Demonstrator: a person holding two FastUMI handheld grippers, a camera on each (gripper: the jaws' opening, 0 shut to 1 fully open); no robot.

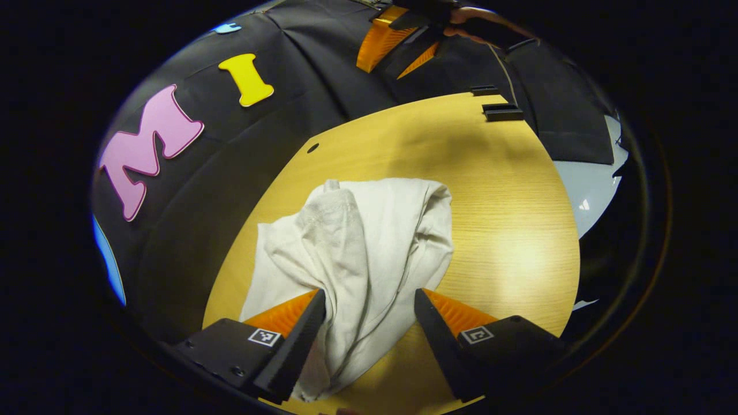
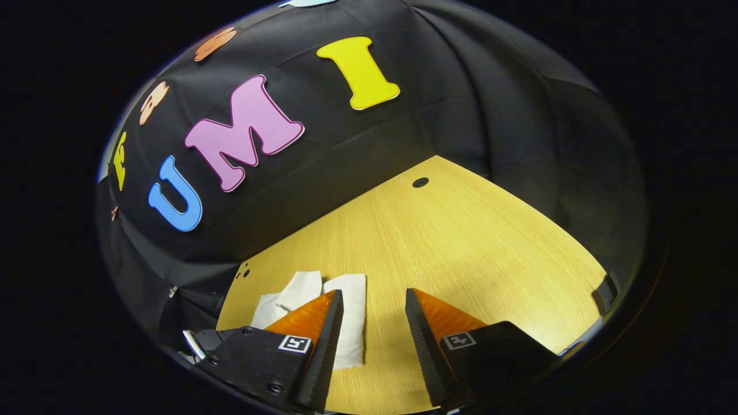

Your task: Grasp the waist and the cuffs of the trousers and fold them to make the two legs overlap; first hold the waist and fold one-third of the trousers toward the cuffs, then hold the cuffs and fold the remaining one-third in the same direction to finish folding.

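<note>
Pale trousers [image 1: 351,271] lie in a loose, rumpled heap on a wooden table [image 1: 507,230], bunched and creased rather than spread flat, with one thicker, textured band of cloth running up the left side of the pile. The left gripper [image 1: 369,323] hovers over the near edge of the heap with its fingers spread wide; cloth lies between and under them, but neither finger presses on it, so this claw is released. In the right gripper view, the right gripper [image 2: 372,323] is also spread and holds nothing, poised above bare table with a corner of the trousers [image 2: 346,323] showing just to its left. At the far side of the left gripper view, the right gripper [image 1: 398,43] can be seen held in a hand [image 1: 478,23], well apart from the heap. No neat fold in thirds is visible, and I cannot tell waist from cuffs in this bundle. Judging by that, the trousers are not lying as the task wants them, and the work seems to sit at the stage of finding and gripping an end. The next move would call for both claws to close on clear edges of the cloth, not on a loose middle layer.
</note>
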